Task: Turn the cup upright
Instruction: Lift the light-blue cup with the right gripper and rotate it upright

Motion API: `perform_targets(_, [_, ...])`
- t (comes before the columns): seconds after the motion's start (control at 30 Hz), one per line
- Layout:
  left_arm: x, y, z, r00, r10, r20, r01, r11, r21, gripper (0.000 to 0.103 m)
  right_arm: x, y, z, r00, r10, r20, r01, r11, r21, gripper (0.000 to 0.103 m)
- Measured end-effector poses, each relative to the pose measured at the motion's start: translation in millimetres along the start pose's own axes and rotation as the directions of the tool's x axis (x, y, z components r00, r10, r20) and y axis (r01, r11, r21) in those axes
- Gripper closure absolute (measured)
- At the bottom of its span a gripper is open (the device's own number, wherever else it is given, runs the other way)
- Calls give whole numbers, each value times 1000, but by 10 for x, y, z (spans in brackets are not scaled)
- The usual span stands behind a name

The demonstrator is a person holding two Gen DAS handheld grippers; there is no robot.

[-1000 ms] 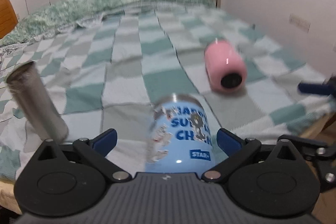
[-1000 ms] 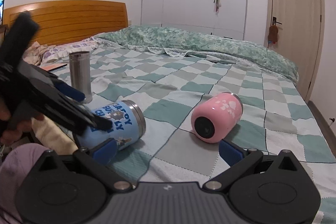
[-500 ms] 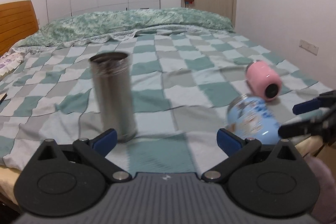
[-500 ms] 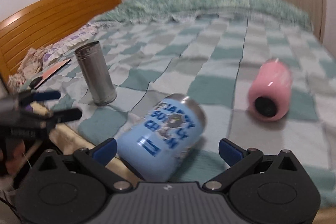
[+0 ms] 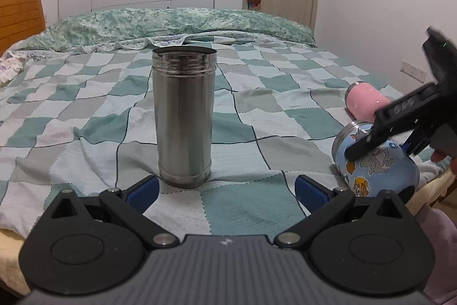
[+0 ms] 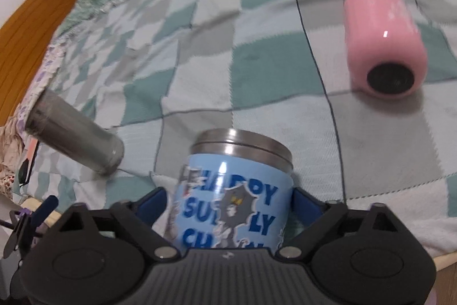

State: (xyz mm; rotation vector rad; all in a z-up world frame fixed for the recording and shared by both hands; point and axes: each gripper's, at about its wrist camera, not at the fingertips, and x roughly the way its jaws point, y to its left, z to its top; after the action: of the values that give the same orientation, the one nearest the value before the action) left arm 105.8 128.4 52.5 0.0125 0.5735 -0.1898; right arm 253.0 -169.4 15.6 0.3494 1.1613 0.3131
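Observation:
A blue cartoon-print cup lies on its side on the checked bedspread near the bed's front edge, steel rim pointing away. My right gripper is open with the cup between its blue fingers, which stand close to its sides. In the left wrist view the same cup is at the right with the right gripper over it. A pink cup lies on its side farther right, black base toward me. My left gripper is open and empty in front of a steel tumbler.
The steel tumbler stands upright, left of the blue cup. The bed's front edge runs just under both grippers. A wooden headboard is at the far left, a folded quilt at the back.
My right gripper has moved forward and down around the blue cup. My left gripper has swung left, from the blue cup to facing the steel tumbler.

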Motion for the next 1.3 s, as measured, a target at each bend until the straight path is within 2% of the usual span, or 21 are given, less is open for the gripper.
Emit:
perform_targets(0.07, [18, 38, -4, 1000, -10, 1, 10, 1000, -4, 0, 83, -10, 0, 999, 15, -28, -15, 1000, 15, 15])
perform_targets(0.13, [37, 72, -5, 1000, -14, 2, 14, 1000, -10, 0, 104, 27, -14, 1000, 10, -22, -10, 1000, 3, 15])
perform_targets(0.47, [30, 157, -64, 1000, -24, 1, 24, 999, -43, 0, -80, -53, -190, 991, 81, 106, -81, 997, 1, 16])
perform_targets(0.63, [-10, 204, -77, 1000, -21, 8, 22, 998, -64, 0, -288, -42, -347, 964, 164, 210, -153, 986, -68, 18])
perform_targets(0.77, [-82, 269, -89, 1000, -14, 26, 16, 995, -96, 0, -440, 67, -410, 923, 230, 308, -185, 969, -166, 19])
perform_targets(0.83, [-109, 285, -80, 999, -5, 38, 9, 994, -105, 0, -478, 222, -410, 900, 237, 366, -151, 957, -249, 19])
perform_targets(0.93, [-127, 312, -58, 999, 16, 47, -10, 993, -120, 0, -474, 520, -371, 866, 232, 443, -49, 921, -386, 19])
perform_targets(1.17, [-135, 351, -34, 995, 69, 77, -58, 988, -141, 0, -286, 1097, -219, 787, 266, 556, 95, 839, -535, 19])
perform_targets(1.23, [-124, 353, -33, 994, 78, 81, -66, 988, -141, 0, -162, 1190, -222, 775, 259, 576, 137, 821, -554, 19])
perform_targets(1.3, [-112, 355, -42, 993, 85, 81, -73, 988, -138, 0, 14, 1213, -238, 784, 227, 577, 172, 815, -554, 19])
